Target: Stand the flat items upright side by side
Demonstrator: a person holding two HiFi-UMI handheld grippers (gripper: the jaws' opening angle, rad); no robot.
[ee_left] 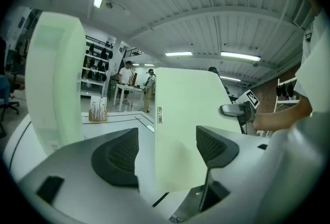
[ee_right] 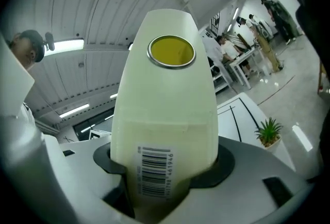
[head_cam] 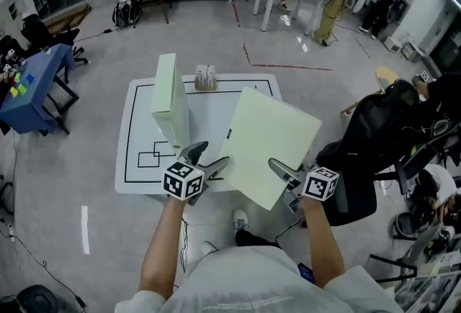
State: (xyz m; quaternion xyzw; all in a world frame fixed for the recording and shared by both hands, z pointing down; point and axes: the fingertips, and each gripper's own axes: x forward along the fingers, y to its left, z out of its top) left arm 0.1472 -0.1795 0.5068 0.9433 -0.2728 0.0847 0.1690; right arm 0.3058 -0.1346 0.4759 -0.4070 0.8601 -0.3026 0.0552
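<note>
Your right gripper (head_cam: 279,169) clamps the tilted pale green flat box (head_cam: 270,142) above the white table (head_cam: 137,160). Your left gripper (head_cam: 209,158) straddles its edge, jaws apart. Next, I'd stand it beside the standing pale green box (head_cam: 169,99).

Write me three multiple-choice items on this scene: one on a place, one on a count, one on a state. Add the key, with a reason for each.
1. Where does the upright box stand?
A. on the left part of the table
B. on the floor
C. on a chair

2. How many pale green boxes show in the head view?
A. one
B. two
C. four

3. What is the right gripper doing?
A. open and empty
B. shut on the tilted box
C. shut on a bottle

Key:
1 A, it rises from the white top, left of the middle.
2 B, one stands upright and one is tilted in the air.
3 B, both pads press the box's sides in the right gripper view.
</note>
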